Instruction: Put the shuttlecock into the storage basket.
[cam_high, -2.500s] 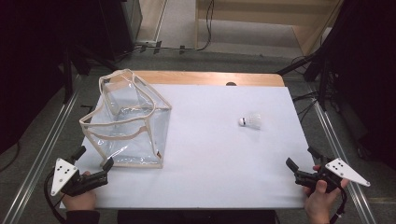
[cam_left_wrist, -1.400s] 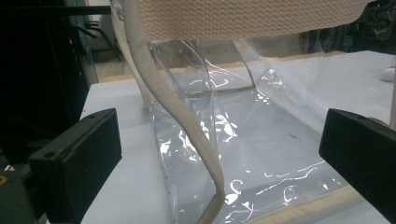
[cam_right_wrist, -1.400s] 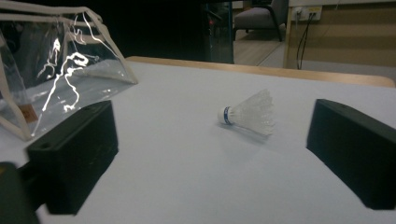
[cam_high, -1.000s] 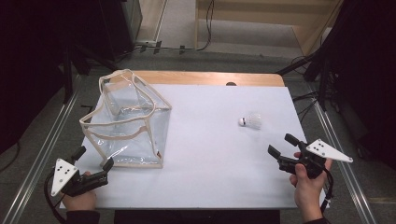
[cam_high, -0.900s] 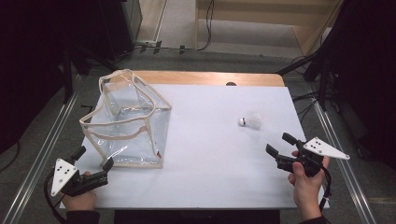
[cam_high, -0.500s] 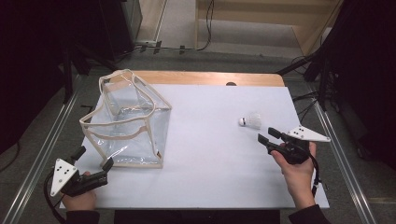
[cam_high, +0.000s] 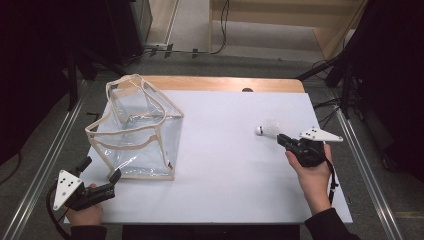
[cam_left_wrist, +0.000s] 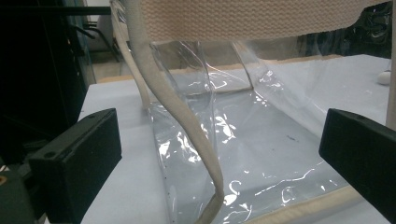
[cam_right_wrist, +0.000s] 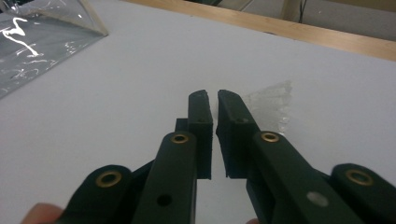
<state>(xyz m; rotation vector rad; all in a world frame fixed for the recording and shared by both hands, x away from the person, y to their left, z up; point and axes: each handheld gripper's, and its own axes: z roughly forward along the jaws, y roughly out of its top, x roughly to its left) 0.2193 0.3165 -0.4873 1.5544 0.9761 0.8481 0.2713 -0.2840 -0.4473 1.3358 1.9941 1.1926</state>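
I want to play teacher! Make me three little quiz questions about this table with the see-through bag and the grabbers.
1. True or false: the shuttlecock is inside the clear bag.
2. Which gripper is right next to the shuttlecock? A) the left gripper B) the right gripper
3. Fill in the blank: the left gripper's jaws are wide ____.

Key
1. False. It lies on the white table, far from the bag.
2. B. The right gripper sits beside it, jaws nearly together with nothing between them.
3. Open, pointing at the bag's near corner.
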